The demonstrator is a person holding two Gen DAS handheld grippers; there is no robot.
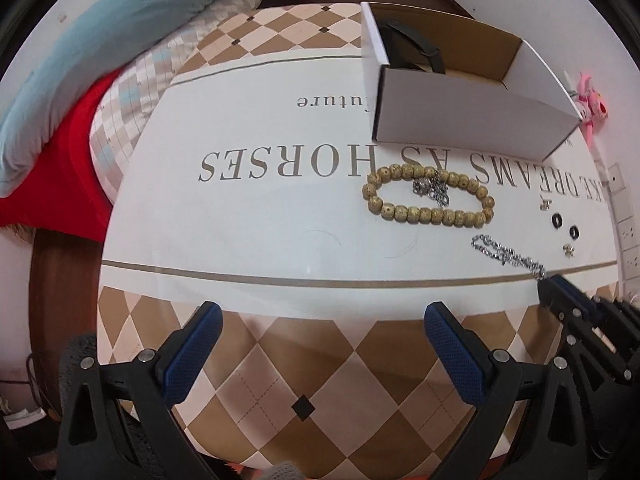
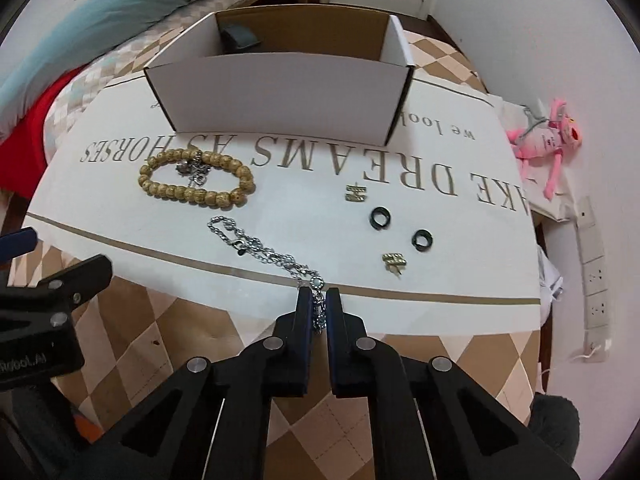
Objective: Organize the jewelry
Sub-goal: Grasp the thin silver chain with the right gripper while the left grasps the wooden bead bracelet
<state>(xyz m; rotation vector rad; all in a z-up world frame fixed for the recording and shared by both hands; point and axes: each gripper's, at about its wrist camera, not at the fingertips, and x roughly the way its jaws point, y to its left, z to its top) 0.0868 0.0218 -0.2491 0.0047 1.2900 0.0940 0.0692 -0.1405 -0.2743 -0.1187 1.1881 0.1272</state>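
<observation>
My right gripper (image 2: 319, 294) is shut on the near end of a silver chain (image 2: 256, 244), which trails away across the white printed cloth (image 2: 120, 224); in the left wrist view the same chain (image 1: 508, 254) ends at the right gripper (image 1: 550, 286). A wooden bead bracelet (image 2: 196, 178) lies further back with a small silver piece (image 2: 196, 170) inside its loop. Two black rings (image 2: 381, 217) and two gold earrings (image 2: 355, 194) lie to the right. My left gripper (image 1: 320, 316) hangs open over the chequered cloth, holding nothing.
An open white cardboard box (image 2: 280, 96) stands at the back of the cloth with a dark item (image 2: 239, 36) inside. A pink plush toy (image 2: 554, 140) hangs at the right wall. Bedding, a blue pillow (image 1: 100, 40) and a red cloth (image 1: 60, 168) lie left.
</observation>
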